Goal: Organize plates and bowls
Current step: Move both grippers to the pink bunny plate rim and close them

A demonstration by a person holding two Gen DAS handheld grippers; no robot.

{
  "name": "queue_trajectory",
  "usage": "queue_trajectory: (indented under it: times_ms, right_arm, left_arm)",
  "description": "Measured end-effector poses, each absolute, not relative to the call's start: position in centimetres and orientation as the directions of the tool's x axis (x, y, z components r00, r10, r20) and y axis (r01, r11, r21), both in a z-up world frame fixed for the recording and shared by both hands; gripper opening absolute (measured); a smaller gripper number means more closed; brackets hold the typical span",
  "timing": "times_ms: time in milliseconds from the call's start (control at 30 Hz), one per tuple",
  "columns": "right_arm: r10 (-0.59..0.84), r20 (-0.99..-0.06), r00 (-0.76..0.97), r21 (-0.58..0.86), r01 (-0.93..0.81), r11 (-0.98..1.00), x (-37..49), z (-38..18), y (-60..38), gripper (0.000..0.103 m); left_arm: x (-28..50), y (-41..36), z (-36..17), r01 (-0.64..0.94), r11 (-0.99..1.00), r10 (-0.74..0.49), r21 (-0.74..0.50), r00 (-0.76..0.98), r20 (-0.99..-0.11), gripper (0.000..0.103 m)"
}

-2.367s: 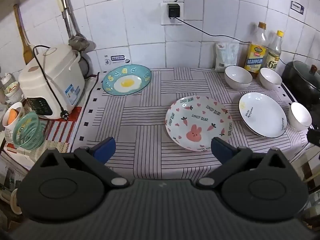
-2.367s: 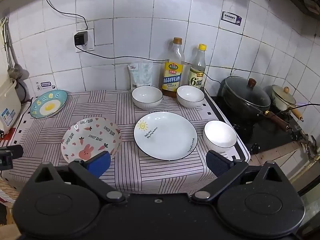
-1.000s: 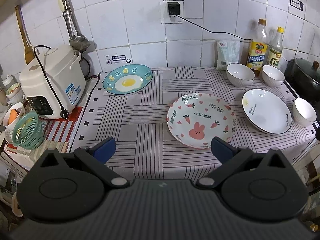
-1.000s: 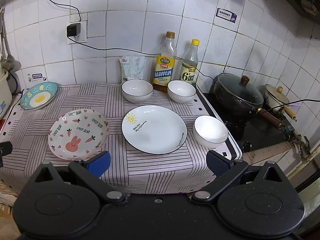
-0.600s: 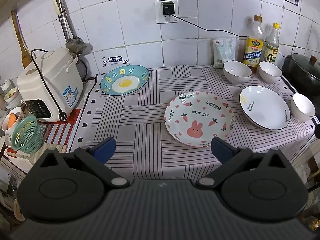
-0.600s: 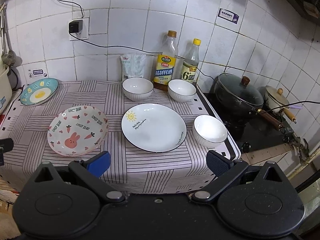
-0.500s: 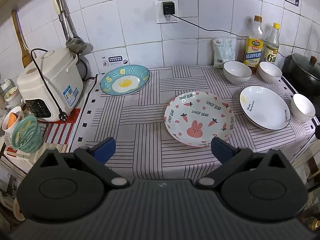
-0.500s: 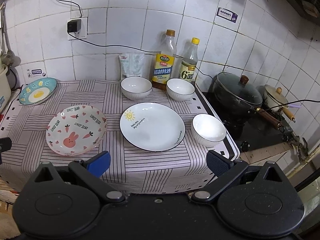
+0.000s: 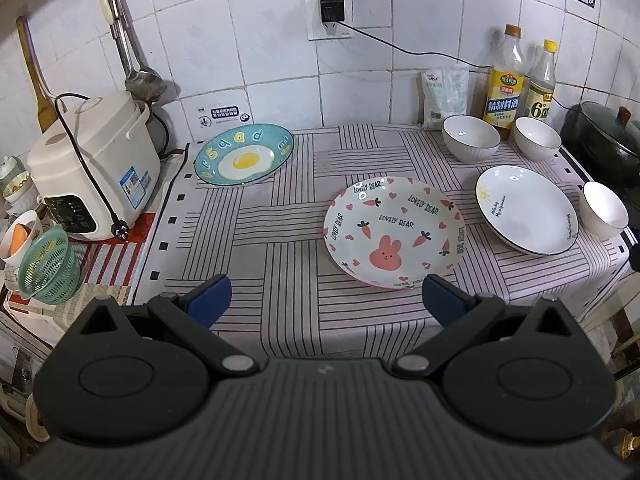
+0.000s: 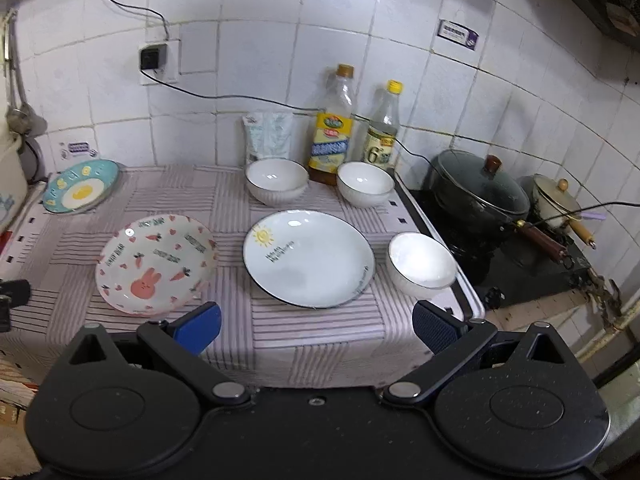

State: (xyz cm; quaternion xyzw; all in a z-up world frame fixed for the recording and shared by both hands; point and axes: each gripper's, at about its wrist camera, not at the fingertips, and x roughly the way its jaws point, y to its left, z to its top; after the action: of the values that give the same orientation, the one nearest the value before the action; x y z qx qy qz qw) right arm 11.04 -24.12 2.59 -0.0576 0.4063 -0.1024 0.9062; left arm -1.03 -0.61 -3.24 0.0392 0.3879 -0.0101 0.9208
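On the surface [image 9: 280, 264], the rabbit plate [image 9: 394, 232] lies left of the sun plate [image 9: 526, 210]. The egg plate [image 9: 244, 154] sits far back left, beside the rice cooker [image 9: 94, 168]. Two bowls [image 9: 471, 138] stand behind the sun plate, before two bottles [image 9: 505, 80]; a third bowl [image 9: 604, 210] lies at its right.

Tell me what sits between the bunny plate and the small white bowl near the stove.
The white sun plate lies between the bunny plate and the small bowl, apart from both on the striped cloth. The right wrist view shows it best.
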Motion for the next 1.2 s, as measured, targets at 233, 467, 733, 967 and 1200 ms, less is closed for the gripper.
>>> queue_trajectory:
  times_ms: [233, 467, 733, 967, 1200]
  right_arm:
    - [-0.051, -0.669, 0.742, 0.008, 0.076, 0.997, 11.5, 1.0, -23.1, 0.102]
    - [0.148, -0.684, 0.714, 0.142, -0.069, 0.987, 15.2, -4.4, -21.2, 0.083]
    - [0.245, -0.718, 0.652, 0.225, -0.116, 0.967, 20.0, -9.9, -20.1, 0.072]
    - [0.268, -0.769, 0.58, 0.304, -0.038, 0.952, 23.5, -15.4, -21.7, 0.05]
    - [0.273, -0.777, 0.568, 0.323, -0.013, 0.946, 24.6, -17.2, -22.2, 0.026]
  left_arm:
    - [2.3, 1.4, -4.1, 0.088, 0.993, -0.007, 0.073, 0.683, -0.73, 0.103]
    - [6.5, 4.6, -7.2, 0.06, 0.998, -0.038, 0.002, 0.648, -0.761, 0.098]
    - [11.6, 5.2, -12.3, 0.074, 0.994, -0.107, -0.078, 0.564, -0.819, 0.083]
    - [15.6, 3.3, -16.6, 0.149, 0.985, -0.151, -0.087, 0.502, -0.852, 0.07]
    - [17.7, 3.8, -19.3, 0.117, 0.982, -0.184, -0.147, 0.44, -0.879, 0.063]
